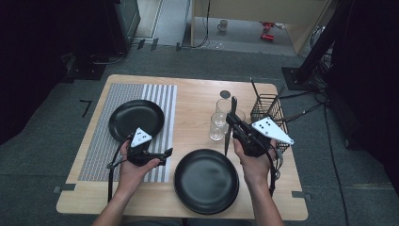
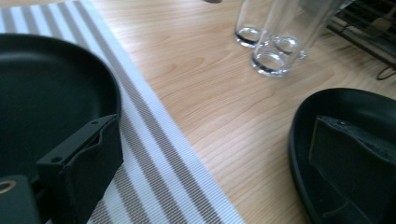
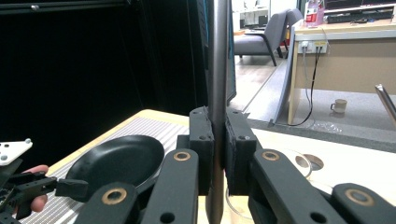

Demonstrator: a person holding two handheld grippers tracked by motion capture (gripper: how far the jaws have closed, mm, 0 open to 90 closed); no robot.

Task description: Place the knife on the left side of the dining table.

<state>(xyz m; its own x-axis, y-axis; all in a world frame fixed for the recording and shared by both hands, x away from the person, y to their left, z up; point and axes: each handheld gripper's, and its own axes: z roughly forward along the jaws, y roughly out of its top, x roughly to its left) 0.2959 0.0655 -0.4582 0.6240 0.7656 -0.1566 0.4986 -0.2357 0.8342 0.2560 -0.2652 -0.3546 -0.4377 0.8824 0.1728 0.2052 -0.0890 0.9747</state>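
Right gripper [image 1: 231, 123] fingers clamped on a knife [image 3: 217, 70], held upright above the table [image 1: 197, 101], near the glasses [image 1: 220, 118] and far of the near plate [image 1: 206, 181]. Left gripper [image 1: 165, 153] fingers wide, empty, over the mat [image 1: 155, 99]; far plate [image 1: 136, 120] just left.

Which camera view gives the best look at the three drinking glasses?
The high view: the three glasses stand whole on the table. The left gripper view cuts off their tops. The right gripper view catches just rims behind the right gripper.
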